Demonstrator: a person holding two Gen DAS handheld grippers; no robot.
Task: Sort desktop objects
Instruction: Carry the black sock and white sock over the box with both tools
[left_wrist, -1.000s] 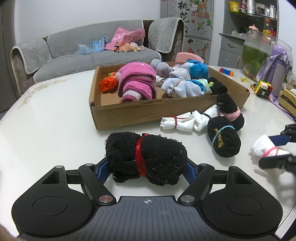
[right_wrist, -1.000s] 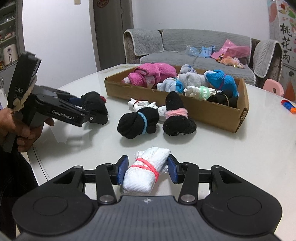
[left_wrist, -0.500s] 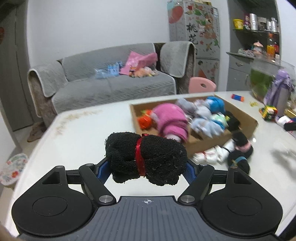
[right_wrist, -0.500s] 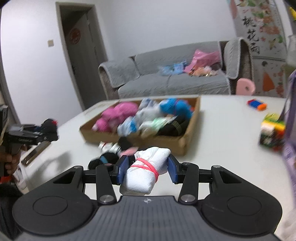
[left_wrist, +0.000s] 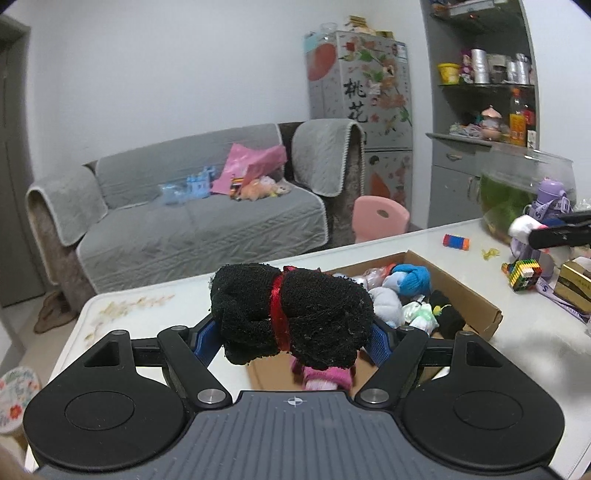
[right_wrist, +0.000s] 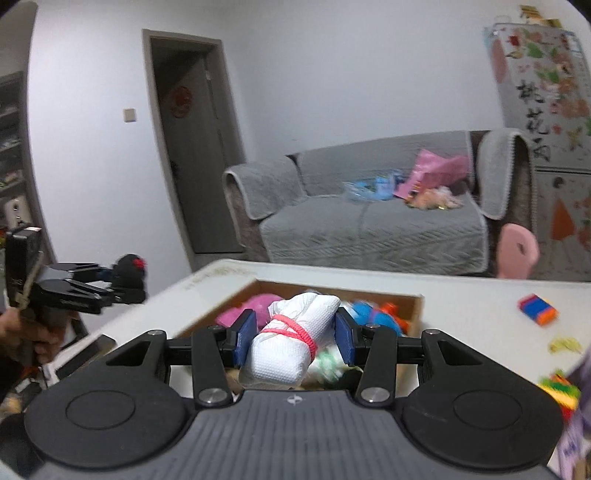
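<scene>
My left gripper (left_wrist: 291, 334) is shut on a black sock bundle (left_wrist: 314, 317) tied with a red band and holds it in the air above the near edge of the cardboard box (left_wrist: 476, 295). My right gripper (right_wrist: 293, 334) is shut on a white sock bundle (right_wrist: 291, 347) tied with a pink band, raised over the same box (right_wrist: 415, 308). The box holds several rolled socks, pink, blue, grey and black. The left gripper with its black bundle (right_wrist: 127, 275) shows at the left of the right wrist view. The right gripper (left_wrist: 554, 232) shows at the far right of the left wrist view.
A white table (left_wrist: 532, 332) carries the box, a small blue and orange toy (left_wrist: 456, 242), a colourful cube (left_wrist: 522, 273), a glass jar (left_wrist: 517, 195) and a purple bottle (left_wrist: 550, 199). A grey sofa (left_wrist: 192, 221) and a pink chair (left_wrist: 380, 218) stand behind the table.
Both grippers have lifted their sock bundles off the table and moved up and over the cardboard box. The loose socks in front of the box have dropped out of view.
</scene>
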